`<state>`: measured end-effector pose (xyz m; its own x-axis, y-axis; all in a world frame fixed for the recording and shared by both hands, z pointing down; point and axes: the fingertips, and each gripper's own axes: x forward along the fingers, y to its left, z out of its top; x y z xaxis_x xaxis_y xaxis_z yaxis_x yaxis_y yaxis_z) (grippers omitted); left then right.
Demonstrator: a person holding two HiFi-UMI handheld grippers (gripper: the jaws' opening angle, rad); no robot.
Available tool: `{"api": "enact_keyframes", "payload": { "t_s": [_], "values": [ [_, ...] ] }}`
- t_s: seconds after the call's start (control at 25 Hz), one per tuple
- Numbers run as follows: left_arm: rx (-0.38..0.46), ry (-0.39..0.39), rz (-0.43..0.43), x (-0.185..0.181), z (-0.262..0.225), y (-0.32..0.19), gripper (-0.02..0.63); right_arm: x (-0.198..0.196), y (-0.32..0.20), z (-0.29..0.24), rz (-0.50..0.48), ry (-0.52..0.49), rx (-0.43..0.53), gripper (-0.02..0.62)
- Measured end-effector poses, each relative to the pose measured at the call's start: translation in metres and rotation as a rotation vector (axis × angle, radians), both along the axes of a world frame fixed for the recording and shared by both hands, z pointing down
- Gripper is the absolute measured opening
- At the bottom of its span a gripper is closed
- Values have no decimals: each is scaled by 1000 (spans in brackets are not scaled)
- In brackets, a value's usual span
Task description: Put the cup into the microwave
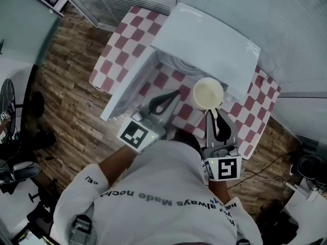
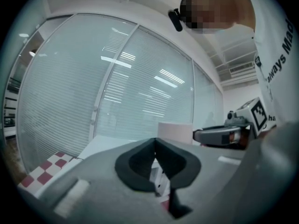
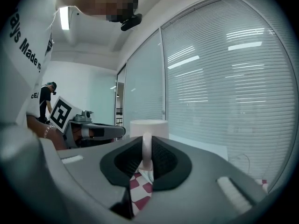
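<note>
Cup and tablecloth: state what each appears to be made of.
The cup looks like glazed ceramic. It is cream-white and smooth, with a thick rim and a moulded loop handle, though hard plastic can't be ruled out. The tablecloth looks like woven fabric or perhaps vinyl. It has a red-and-white check and a matte surface that shows no glare.

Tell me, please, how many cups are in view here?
1. The cup is held by its handle in the right gripper, just in front of the open microwave. Another could be hidden inside the microwave.
</note>
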<state>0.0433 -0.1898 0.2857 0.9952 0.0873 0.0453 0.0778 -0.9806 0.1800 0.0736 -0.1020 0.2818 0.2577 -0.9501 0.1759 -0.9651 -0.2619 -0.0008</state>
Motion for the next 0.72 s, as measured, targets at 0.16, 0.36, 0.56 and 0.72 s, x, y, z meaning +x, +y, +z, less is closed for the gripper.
{"api": "enact_keyframes", "payload": {
  "t_s": [0.16, 0.36, 0.56, 0.72],
  "values": [
    [6, -6, 20, -6, 5, -10, 5, -8, -11, 3, 15, 2, -3, 40],
    [4, -3, 3, -12, 6, -19, 3, -18, -19, 6, -8, 1, -12, 40],
    [-27, 10, -4, -8, 18, -16, 4, -14, -19, 18, -41, -4, -29, 40],
    [-17, 15, 0, -5, 35, -13, 5, -13, -16, 38, -57, -19, -52, 40]
  ]
}}
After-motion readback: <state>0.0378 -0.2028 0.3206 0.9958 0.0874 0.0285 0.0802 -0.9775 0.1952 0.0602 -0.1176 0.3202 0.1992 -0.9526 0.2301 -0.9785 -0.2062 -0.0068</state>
